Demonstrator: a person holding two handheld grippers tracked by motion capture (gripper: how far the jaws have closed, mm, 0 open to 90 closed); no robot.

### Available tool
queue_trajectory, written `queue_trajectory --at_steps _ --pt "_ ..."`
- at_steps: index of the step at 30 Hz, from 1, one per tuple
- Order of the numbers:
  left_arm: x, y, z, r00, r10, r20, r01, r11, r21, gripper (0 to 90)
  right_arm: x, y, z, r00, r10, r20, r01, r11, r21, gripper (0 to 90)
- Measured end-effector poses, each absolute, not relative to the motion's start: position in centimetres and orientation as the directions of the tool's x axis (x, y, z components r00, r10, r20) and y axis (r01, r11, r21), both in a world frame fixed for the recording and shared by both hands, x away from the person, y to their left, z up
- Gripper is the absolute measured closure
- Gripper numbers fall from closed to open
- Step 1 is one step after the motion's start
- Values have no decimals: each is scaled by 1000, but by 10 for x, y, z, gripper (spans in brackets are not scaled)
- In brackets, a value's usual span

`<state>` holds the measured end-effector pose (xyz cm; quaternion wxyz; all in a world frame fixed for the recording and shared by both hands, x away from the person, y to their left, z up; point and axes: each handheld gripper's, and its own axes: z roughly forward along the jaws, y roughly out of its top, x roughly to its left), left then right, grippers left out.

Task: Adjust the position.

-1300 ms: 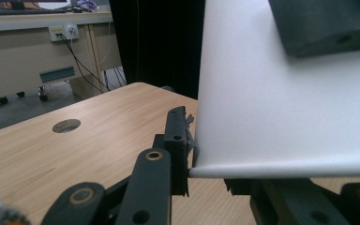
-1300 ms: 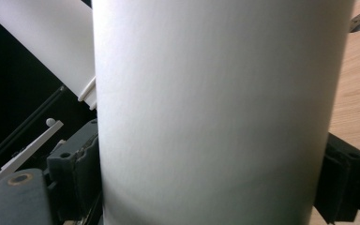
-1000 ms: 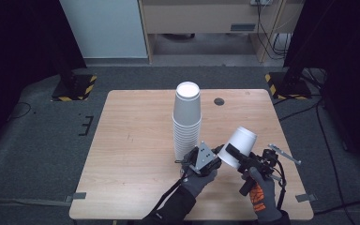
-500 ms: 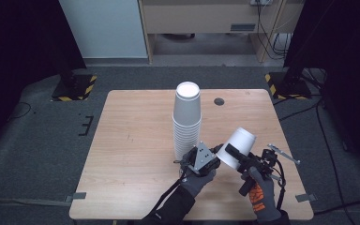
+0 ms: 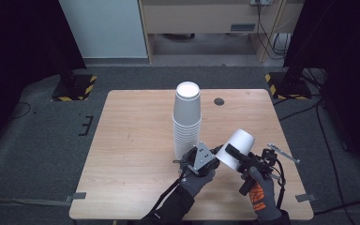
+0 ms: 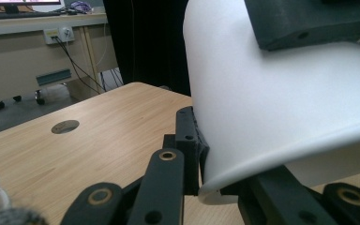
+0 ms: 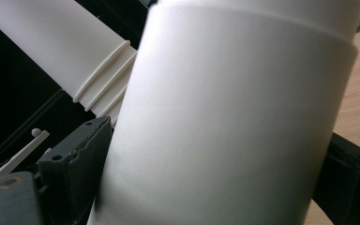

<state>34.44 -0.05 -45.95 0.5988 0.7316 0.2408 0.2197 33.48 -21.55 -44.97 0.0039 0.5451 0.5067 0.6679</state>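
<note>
Little had shifted since the earlier frames: both hands kept their places, while the left gripper (image 5: 205,158) had just been closing its jaws, which in the left gripper view pinched the rolled rim of the white cup (image 6: 281,93) between them. The right gripper (image 5: 239,157) clasped the same cup (image 5: 235,147) around its body, a black jaw pressed against each side of the wall in the right gripper view. Seen from above, the cup lay tilted on its side above the near right part of the wooden table (image 5: 136,140), its base pointing up and away and its mouth turned toward the left gripper. Just behind the left gripper stood the tall stack of white cups (image 5: 187,119), upright near the table's middle. Farther back lay a small dark round hole (image 5: 219,101) in the tabletop. No brand, label or writing could be read on the cup, the stack or the grippers.
</note>
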Motion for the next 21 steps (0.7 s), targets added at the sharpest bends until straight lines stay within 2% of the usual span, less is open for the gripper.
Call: queue_trajectory --at_steps 13,21 --pt "337 10 -455 800 598 52 78 -190 979 838 339 -218 -450 -420 575 702 517 -485 706 26" --pt "333 14 -454 806 589 60 77 -205 976 846 341 -219 -450 -425 579 696 505 -486 713 18"
